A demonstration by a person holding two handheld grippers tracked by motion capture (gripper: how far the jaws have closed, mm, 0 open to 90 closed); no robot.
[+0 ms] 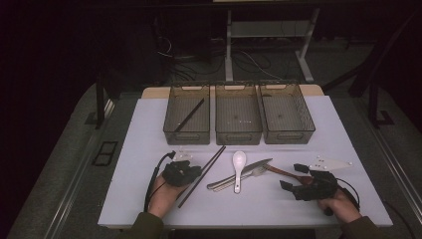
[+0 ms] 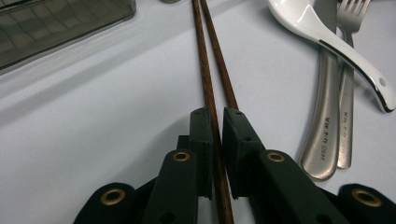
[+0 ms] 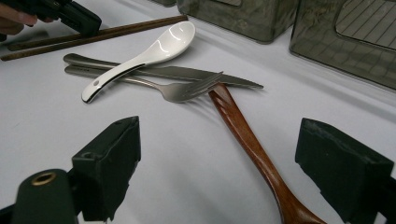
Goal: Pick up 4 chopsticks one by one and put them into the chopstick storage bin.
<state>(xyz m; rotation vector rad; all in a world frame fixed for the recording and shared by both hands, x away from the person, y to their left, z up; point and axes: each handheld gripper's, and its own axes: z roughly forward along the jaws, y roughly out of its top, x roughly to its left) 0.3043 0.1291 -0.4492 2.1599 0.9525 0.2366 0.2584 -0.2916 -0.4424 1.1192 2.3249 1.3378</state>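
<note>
While the left gripper (image 2: 215, 126) is sitting low on the table (image 1: 149, 149), its fingers (image 2: 201, 140) are pinching one brown chopstick (image 2: 211, 100) between the pads; the 2nd chopstick (image 2: 219, 60) is lying just beside it, touching the right pad's outer edge, not in the grip. In the high view the pair (image 1: 201, 177) is running from the gripper toward 1 o'clock, tip ending near the middle bin (image 1: 239, 137). One chopstick (image 1: 189, 115) is already lying in the left bin (image 1: 186, 135), at approx 12 o'clock from the gripper.

Judging the step: sorting sticks into that bin. Grip is looking off-centre, near one end, so the stick is likely drooping on lift; lifting slow and keeping wrist level is advisable, w/ care not to drag the neighbour stick into the white spoon (image 1: 239, 167), knife (image 3: 187, 73) and fork (image 3: 182, 88) at 3 o'clock.

Right gripper (image 3: 261, 163) is idling, fingers wide apart, straddling the wooden handle (image 3: 247, 140) w/o touching it.
</note>
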